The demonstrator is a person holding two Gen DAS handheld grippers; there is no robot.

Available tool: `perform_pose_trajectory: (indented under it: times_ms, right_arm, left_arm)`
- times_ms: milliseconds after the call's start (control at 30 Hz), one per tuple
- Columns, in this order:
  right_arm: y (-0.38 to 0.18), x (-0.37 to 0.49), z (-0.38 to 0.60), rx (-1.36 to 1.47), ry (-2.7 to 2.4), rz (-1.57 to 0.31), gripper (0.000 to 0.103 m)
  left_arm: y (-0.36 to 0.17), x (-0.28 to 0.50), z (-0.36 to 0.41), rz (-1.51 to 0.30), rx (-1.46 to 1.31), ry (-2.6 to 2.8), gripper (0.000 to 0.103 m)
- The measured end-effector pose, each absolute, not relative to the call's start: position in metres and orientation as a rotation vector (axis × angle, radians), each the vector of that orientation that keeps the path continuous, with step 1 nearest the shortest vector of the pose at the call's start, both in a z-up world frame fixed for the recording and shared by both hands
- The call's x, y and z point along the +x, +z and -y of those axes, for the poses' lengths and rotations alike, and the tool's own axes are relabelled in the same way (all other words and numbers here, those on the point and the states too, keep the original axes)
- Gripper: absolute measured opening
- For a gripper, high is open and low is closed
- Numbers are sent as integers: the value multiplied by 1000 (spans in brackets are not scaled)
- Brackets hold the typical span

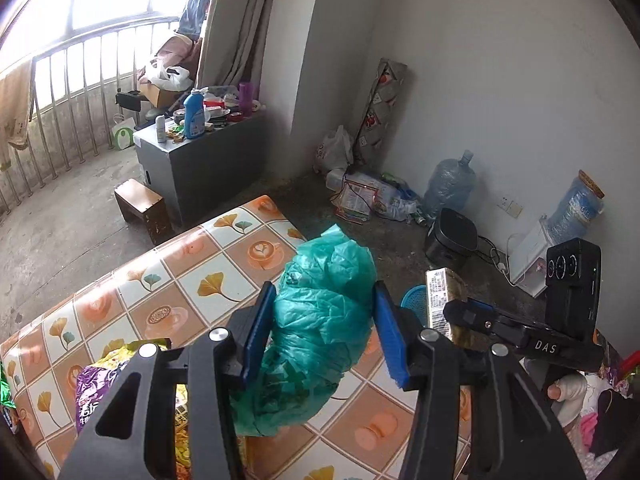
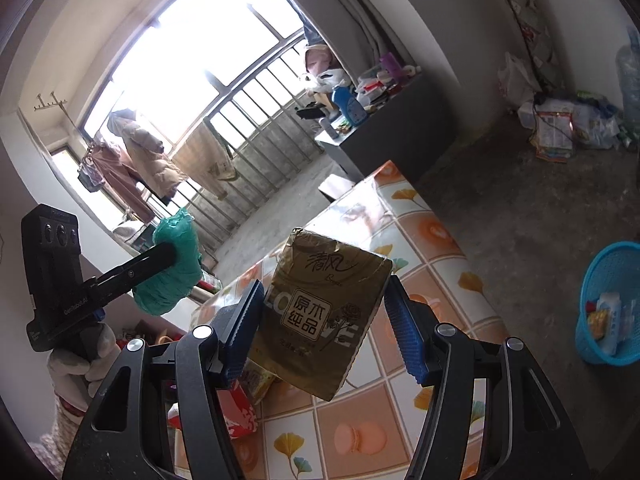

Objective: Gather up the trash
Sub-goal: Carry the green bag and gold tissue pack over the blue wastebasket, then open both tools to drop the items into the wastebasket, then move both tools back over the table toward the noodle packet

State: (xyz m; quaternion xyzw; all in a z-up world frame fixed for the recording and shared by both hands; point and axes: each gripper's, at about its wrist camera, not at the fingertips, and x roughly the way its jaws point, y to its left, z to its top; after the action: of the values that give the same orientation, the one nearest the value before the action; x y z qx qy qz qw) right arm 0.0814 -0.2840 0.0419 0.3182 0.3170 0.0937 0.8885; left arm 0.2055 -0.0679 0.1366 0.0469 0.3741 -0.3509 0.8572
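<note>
Bare concrete floor [image 2: 532, 208] lies open beyond the far edge of the tiled-pattern table [image 1: 168, 280], with a blue basket [image 2: 612, 304] on it at right. Above the table, the left gripper [image 1: 320, 332] clenches a crumpled green bag [image 1: 324, 320]; the right gripper [image 2: 324, 320] grasps a gold tissue pack [image 2: 320, 316] printed "LOVE".

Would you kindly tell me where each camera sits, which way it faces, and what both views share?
Left wrist: on the left gripper, facing a room corner over the patterned table; its fingers clamp a green plastic bag.
Right wrist: on the right gripper, facing the barred window; it grips a gold tissue pack; a gloved hand shows.
Shared: table, bag, pack, blue basket.
</note>
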Motion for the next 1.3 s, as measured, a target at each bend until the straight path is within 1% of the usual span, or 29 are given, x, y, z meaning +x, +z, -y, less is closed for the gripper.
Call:
perform_pose_trajectory:
  times_ms: [267,567,767,800,833,867,900,933,1033,1100,1167,1300]
  right_arm:
    - [24,45,344,727,52,-637,58]
    - [-26,-6,448,837,-262,-671,58]
    - [-65,-8,506,916,-409,-715,59]
    - [-73,-5,519,921,-438,-723,61]
    - [-83,-2,531,939,-463,-728,62]
    - [-95,1,544,960,-492,-736,70]
    - [-108,4,554,966,-517,-750,76]
    - [-120,7,562,962,-531,-772,80]
    - [-152,6,576,936,-644,-860,80]
    - [-161,-5,578,959,-672,-843,80]
    - [-159,-20,574,973,-666,-781,80]
    - [-139,-31,558,917,-659,-720,80]
  left_arm:
    - [101,187,174,-876,132,-892,48]
    - [38,170,304,-1008,188,-1074,49]
    - [5,173,384,-1070,206,-1142,49]
    - [-1,174,398,-1072,204,-1147,52]
    - [-10,174,414,-1074,214,-1147,61]
    - [-19,175,428,-1070,225,-1143,67]
    - [-27,176,439,-1056,235,-1131,75]
    - [-37,175,448,-1046,254,-1110,76]
    - [-56,175,458,-1064,258,-1083,76]
    - [-58,174,451,-1074,207,-1102,76]
    - [-55,170,444,-1051,219,-1117,76]
    - [-34,162,424,-951,249,-1133,76]
